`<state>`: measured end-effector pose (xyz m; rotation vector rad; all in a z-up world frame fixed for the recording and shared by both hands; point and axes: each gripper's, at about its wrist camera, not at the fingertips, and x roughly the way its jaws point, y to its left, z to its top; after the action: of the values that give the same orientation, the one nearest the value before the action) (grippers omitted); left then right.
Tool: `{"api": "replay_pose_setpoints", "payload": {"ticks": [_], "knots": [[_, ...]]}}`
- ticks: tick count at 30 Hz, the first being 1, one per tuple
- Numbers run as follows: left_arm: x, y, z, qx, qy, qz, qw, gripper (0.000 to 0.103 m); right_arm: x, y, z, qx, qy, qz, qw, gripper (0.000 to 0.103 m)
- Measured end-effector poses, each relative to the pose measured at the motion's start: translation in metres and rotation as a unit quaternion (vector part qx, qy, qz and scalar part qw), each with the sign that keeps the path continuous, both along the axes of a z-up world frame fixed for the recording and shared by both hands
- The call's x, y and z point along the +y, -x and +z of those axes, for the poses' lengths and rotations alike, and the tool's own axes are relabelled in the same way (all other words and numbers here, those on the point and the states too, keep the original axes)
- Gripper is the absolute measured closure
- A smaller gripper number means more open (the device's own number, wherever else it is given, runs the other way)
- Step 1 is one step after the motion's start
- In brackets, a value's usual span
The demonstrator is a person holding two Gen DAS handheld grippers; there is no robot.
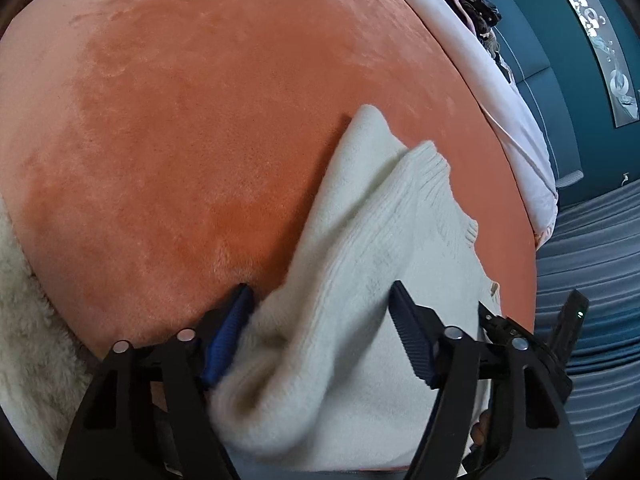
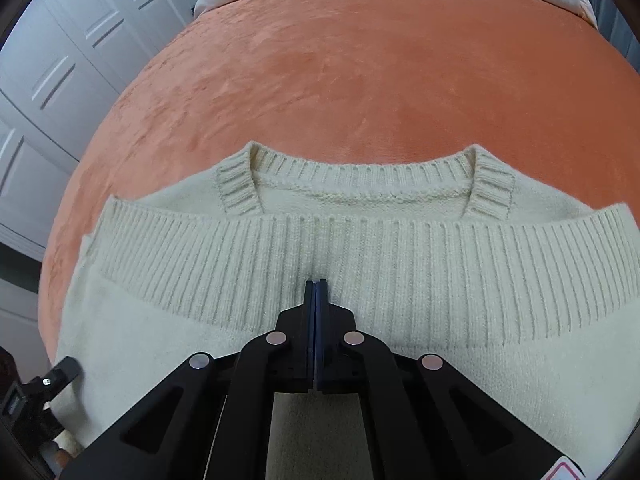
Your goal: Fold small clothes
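Note:
A cream knitted sweater (image 2: pixel 360 264) lies on an orange plush bed cover (image 2: pixel 360 60). Its ribbed hem is folded up to just below the round neckline (image 2: pixel 360 184). My right gripper (image 2: pixel 316 285) hovers over the middle of that hem, shut, with nothing visible between its pads. In the left wrist view the sweater (image 1: pixel 360 240) bulges up in a soft fold at its side. My left gripper (image 1: pixel 320 288) is open astride that fold. Its left blue pad (image 1: pixel 230 328) brushes the fabric's edge and its right finger (image 1: pixel 408 320) rests above the knit.
A white pillow or duvet (image 1: pixel 480 80) lies at the bed's far edge, with dark clothes (image 1: pixel 476 4) piled beyond it. A fluffy cream blanket (image 1: pixel 24 320) lies at the left. White wardrobe doors (image 2: pixel 60 80) stand beside the bed. The bed cover (image 1: pixel 200 120) spreads beyond the sweater.

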<state>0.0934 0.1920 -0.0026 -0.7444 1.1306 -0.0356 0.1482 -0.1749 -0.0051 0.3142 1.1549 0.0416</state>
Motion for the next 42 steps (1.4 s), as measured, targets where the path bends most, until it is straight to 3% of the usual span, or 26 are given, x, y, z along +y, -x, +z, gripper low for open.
{"api": "replay_pose_setpoints", "payload": {"ticks": [1,3,4,7,8,11,13,17,18,19,22,24,25,27,28,29,30,32,33,36,39,42], "knots": [[0.001,-0.003,0.0,0.002,-0.001,0.001,1.0,0.049,0.0,0.001,0.008,-0.007,-0.02,-0.019,1.0,0.103],[0.004,-0.007,0.001,0.0,0.012,-0.006,0.9999,0.069,-0.008,0.023,0.031,-0.04,-0.048,-0.036,0.997,0.101],[0.005,-0.009,-0.001,0.001,0.022,-0.011,0.9997,0.072,-0.007,0.033,0.037,-0.046,-0.05,-0.036,0.997,0.101],[0.004,-0.01,0.0,0.006,0.035,-0.006,0.9994,0.08,-0.007,0.049,0.017,-0.007,-0.047,-0.025,0.999,0.103],[0.002,-0.01,0.006,0.003,0.032,-0.005,0.9995,0.081,-0.008,0.052,0.008,-0.016,-0.051,-0.022,0.998,0.103],[-0.016,-0.008,0.046,-0.041,0.032,-0.019,0.9985,0.083,-0.02,0.047,-0.004,-0.022,-0.101,-0.032,0.994,0.103],[-0.045,-0.006,0.092,-0.094,0.023,-0.061,0.9934,0.083,-0.028,0.043,-0.008,-0.015,-0.137,-0.04,0.99,0.103],[-0.137,0.004,0.164,-0.183,0.006,-0.171,0.968,0.084,-0.046,0.055,-0.004,-0.027,-0.197,-0.048,0.979,0.101],[-0.167,0.008,0.175,-0.199,0.004,-0.208,0.9575,0.084,-0.055,0.065,0.004,-0.038,-0.21,-0.058,0.975,0.089],[-0.193,0.011,0.179,-0.209,0.005,-0.237,0.9487,0.084,-0.064,0.078,0.013,-0.056,-0.217,-0.068,0.972,0.088],[-0.268,0.02,0.164,-0.203,0.005,-0.319,0.926,0.083,-0.099,0.116,0.034,-0.095,-0.235,-0.083,0.964,0.088],[-0.311,0.022,0.13,-0.176,-0.017,-0.364,0.9145,0.082,-0.126,0.142,0.036,-0.098,-0.225,-0.109,0.963,0.071],[-0.33,0.024,0.105,-0.155,-0.036,-0.384,0.9096,0.082,-0.14,0.154,0.033,-0.095,-0.22,-0.126,0.963,0.068],[-0.346,0.031,0.066,-0.11,-0.073,-0.402,0.9061,0.076,-0.165,0.174,0.026,-0.084,-0.215,-0.166,0.959,0.066],[-0.341,0.04,0.06,-0.106,-0.072,-0.4,0.9074,0.075,-0.176,0.183,0.023,-0.079,-0.221,-0.182,0.955,0.065],[-0.332,0.051,0.062,-0.124,-0.068,-0.395,0.9076,0.063,-0.183,0.19,0.024,-0.08,-0.23,-0.192,0.951,0.058],[-0.322,0.062,0.068,-0.143,-0.077,-0.394,0.9048,0.036,-0.188,0.198,0.027,-0.087,-0.237,-0.197,0.947,0.046],[-0.295,0.082,0.081,-0.176,-0.103,-0.389,0.8987,0.016,-0.19,0.207,0.035,-0.107,-0.244,-0.196,0.944,0.029],[-0.282,0.09,0.086,-0.186,-0.11,-0.392,0.8942,0.013,-0.188,0.209,0.04,-0.116,-0.249,-0.186,0.943,0.024],[-0.252,0.104,0.08,-0.178,-0.189,-0.392,0.8826,0.011,-0.174,0.197,0.042,-0.108,-0.284,-0.157,0.94,0.018],[-0.237,0.104,0.054,-0.132,-0.238,-0.383,0.8828,0.011,-0.161,0.182,0.036,-0.079,-0.307,-0.151,0.936,0.018],[-0.233,0.101,0.039,-0.108,-0.244,-0.389,0.8819,0.011,-0.141,0.165,0.042,-0.065,-0.316,-0.13,0.937,0.018]]}}
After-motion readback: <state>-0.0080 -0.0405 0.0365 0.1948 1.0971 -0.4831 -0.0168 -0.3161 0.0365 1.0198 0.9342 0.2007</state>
